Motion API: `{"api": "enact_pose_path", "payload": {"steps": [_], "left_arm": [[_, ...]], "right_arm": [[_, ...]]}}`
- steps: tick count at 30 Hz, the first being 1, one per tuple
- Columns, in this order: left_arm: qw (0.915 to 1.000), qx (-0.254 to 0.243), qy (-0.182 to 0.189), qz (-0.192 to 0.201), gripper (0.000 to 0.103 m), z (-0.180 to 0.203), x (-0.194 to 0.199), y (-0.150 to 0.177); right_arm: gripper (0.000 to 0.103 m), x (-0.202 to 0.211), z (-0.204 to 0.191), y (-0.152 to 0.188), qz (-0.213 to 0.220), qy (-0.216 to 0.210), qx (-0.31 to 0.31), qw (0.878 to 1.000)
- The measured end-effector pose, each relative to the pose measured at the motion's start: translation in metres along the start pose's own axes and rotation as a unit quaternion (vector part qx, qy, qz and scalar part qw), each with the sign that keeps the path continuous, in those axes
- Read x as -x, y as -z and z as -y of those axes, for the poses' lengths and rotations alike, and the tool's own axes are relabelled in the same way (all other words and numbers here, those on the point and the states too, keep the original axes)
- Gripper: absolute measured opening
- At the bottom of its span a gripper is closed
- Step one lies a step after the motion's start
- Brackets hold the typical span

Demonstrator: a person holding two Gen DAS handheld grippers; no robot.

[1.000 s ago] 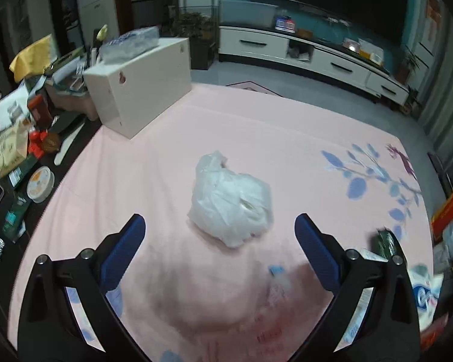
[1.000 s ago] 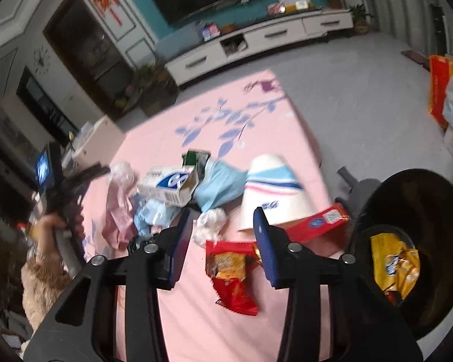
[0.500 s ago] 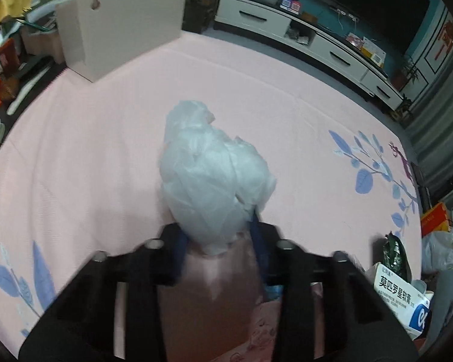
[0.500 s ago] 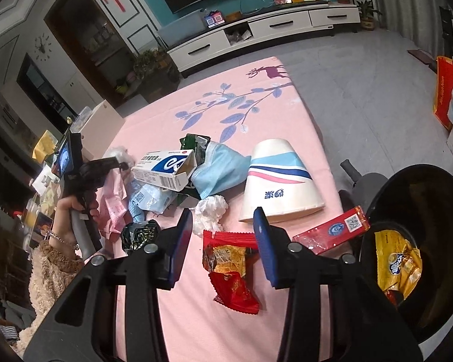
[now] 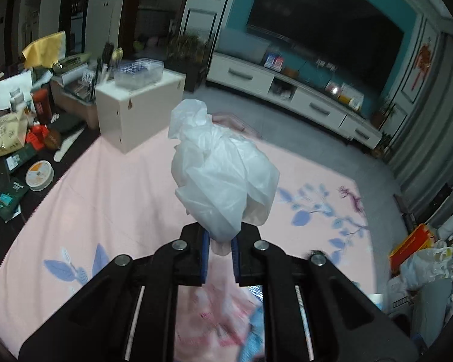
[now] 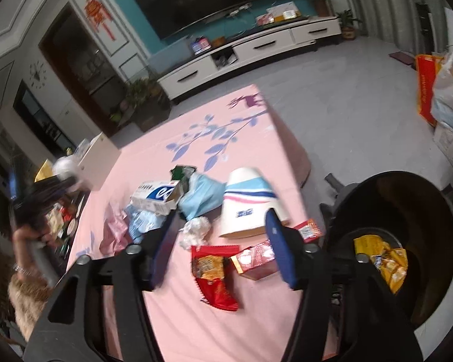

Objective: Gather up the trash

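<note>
Pink tablecloth (image 6: 196, 316) covers table, w/ trash pile at centre; black bin (image 6: 407, 211) sits just beside table edge, right side, yellow wrappers inside; paper cup (image 6: 247, 202) lies tipped near red snack packet (image 6: 214, 277); white plastic bag (image 5: 223, 178) is pinched in left gripper (image 5: 220, 253), held above cloth; right gripper (image 6: 220, 241) is spread wide over packet, holding nothing.
</note>
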State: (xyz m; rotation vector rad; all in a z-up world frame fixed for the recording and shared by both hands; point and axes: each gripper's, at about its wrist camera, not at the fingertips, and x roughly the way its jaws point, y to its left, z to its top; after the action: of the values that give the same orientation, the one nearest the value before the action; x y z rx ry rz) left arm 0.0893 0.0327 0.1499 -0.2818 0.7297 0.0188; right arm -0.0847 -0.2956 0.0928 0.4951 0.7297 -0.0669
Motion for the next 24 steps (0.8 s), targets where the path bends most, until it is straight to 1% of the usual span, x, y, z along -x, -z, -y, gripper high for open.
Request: {"api": "enact_pose_path", "payload": {"steps": [1,3,4,7,11,14,16,18,22,24], "left_arm": [[0.9999,0.000,0.015,0.005,0.013,0.004,0.015,0.002],[0.9994,-0.003,0.033,0.010,0.013,0.013,0.033,0.012],[0.9992,-0.007,0.036,0.011,0.013,0.018,0.038,0.016],[0.9988,-0.012,0.047,0.007,0.013,0.022,0.053,0.038],[0.9974,-0.005,0.070,-0.018,0.013,0.028,0.059,0.072],[0.9970,-0.010,0.071,-0.031,0.013,0.031,0.061,0.095],[0.9963,-0.013,0.075,-0.040,0.013,0.031,0.061,0.105],[0.9957,-0.018,0.078,-0.047,0.013,0.033,0.060,0.111],[0.9963,-0.031,0.068,-0.043,0.013,0.036,0.059,0.115],[0.9960,-0.029,0.072,-0.045,0.013,0.037,0.058,0.116]], "right_arm": [[0.075,0.003,0.003,-0.001,0.004,0.009,-0.004,1.000],[0.079,0.006,0.011,-0.002,0.009,0.030,-0.012,0.999],[0.083,0.005,0.014,-0.002,0.006,0.037,-0.014,0.999],[0.087,-0.006,0.020,0.000,-0.015,0.062,-0.014,0.998],[0.087,-0.034,0.024,0.007,-0.059,0.108,-0.009,0.992],[0.087,-0.047,0.029,0.012,-0.068,0.127,-0.021,0.989],[0.087,-0.055,0.035,0.015,-0.076,0.137,-0.042,0.987],[0.087,-0.062,0.040,0.016,-0.080,0.138,-0.061,0.985],[0.087,-0.077,0.041,0.019,-0.089,0.156,-0.070,0.981],[0.087,-0.084,0.039,0.020,-0.094,0.160,-0.071,0.980]]}}
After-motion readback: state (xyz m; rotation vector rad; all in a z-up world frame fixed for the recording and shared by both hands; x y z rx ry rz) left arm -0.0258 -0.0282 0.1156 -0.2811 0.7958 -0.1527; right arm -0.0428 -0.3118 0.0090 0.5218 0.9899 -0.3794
